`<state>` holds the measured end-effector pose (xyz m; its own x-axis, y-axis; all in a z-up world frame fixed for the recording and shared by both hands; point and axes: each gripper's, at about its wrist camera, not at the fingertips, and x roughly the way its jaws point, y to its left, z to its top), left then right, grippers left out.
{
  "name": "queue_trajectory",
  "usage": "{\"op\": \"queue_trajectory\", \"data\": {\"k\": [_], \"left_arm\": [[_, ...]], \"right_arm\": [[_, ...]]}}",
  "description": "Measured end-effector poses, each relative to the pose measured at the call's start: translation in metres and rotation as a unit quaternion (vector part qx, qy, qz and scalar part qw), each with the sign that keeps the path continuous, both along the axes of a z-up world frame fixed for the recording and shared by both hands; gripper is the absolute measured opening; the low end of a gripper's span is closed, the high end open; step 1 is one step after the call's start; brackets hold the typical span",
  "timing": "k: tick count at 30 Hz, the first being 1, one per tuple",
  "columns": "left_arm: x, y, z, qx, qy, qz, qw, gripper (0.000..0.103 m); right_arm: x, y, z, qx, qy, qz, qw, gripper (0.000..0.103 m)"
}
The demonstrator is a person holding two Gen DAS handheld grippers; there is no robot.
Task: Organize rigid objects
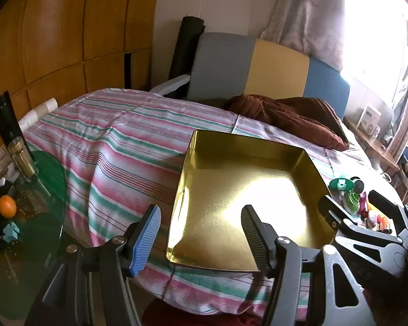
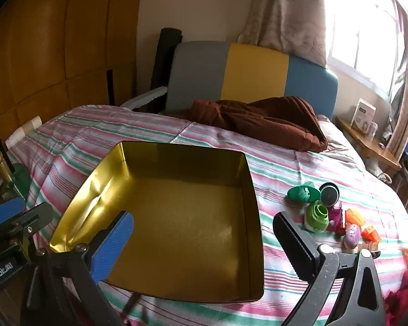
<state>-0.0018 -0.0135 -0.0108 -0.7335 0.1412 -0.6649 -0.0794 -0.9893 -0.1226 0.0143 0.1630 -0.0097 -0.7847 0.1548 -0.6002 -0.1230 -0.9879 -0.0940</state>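
An empty gold metal tin (image 1: 310, 165) (image 2: 247, 174) lies on the striped bed. Right of it lies a cluster of small toys: a green oval piece (image 2: 303, 193) (image 1: 341, 184), a black round lid (image 2: 329, 194), a green and white bottle (image 2: 317, 216) (image 1: 351, 202), a purple egg (image 2: 352, 235) and orange pieces (image 2: 370, 233). My left gripper (image 1: 200, 224) is open and empty above the tin's near edge. My right gripper (image 2: 204, 233) is open and empty over the tin; it also shows in the left wrist view (image 1: 351, 203) beside the toys.
A brown blanket (image 2: 272, 121) lies at the head of the bed against a grey, yellow and blue headboard (image 2: 255, 73). A green glass side table (image 1: 40, 217) at left holds an orange (image 1: 7, 206) and a bottle (image 1: 21, 154). A wooden shelf (image 2: 372, 141) stands under the window.
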Motion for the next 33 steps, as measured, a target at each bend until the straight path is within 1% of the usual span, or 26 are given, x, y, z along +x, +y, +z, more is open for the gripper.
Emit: {"op": "queue_trajectory", "data": {"k": [2, 12, 23, 28, 33], "left_arm": [[0.000, 0.001, 0.000, -0.010, 0.003, 0.003, 0.9999, 0.062], [0.003, -0.008, -0.004, -0.013, 0.002, 0.007, 0.9999, 0.062], [0.005, -0.004, -0.002, -0.035, 0.006, 0.001, 0.9994, 0.063], [0.005, -0.002, -0.001, -0.046, 0.005, 0.003, 0.9989, 0.063], [0.006, 0.000, 0.004, -0.050, 0.013, 0.002, 0.9987, 0.063]], "right_arm": [[0.000, 0.000, 0.000, -0.002, -0.001, 0.000, 1.000, 0.103], [0.000, -0.001, -0.003, -0.002, -0.006, 0.010, 1.000, 0.103], [-0.001, 0.001, -0.003, -0.004, -0.005, 0.015, 1.000, 0.103], [0.001, 0.001, -0.003, -0.008, 0.000, 0.024, 1.000, 0.103], [0.004, 0.008, 0.002, -0.009, 0.011, 0.032, 0.999, 0.103]]}}
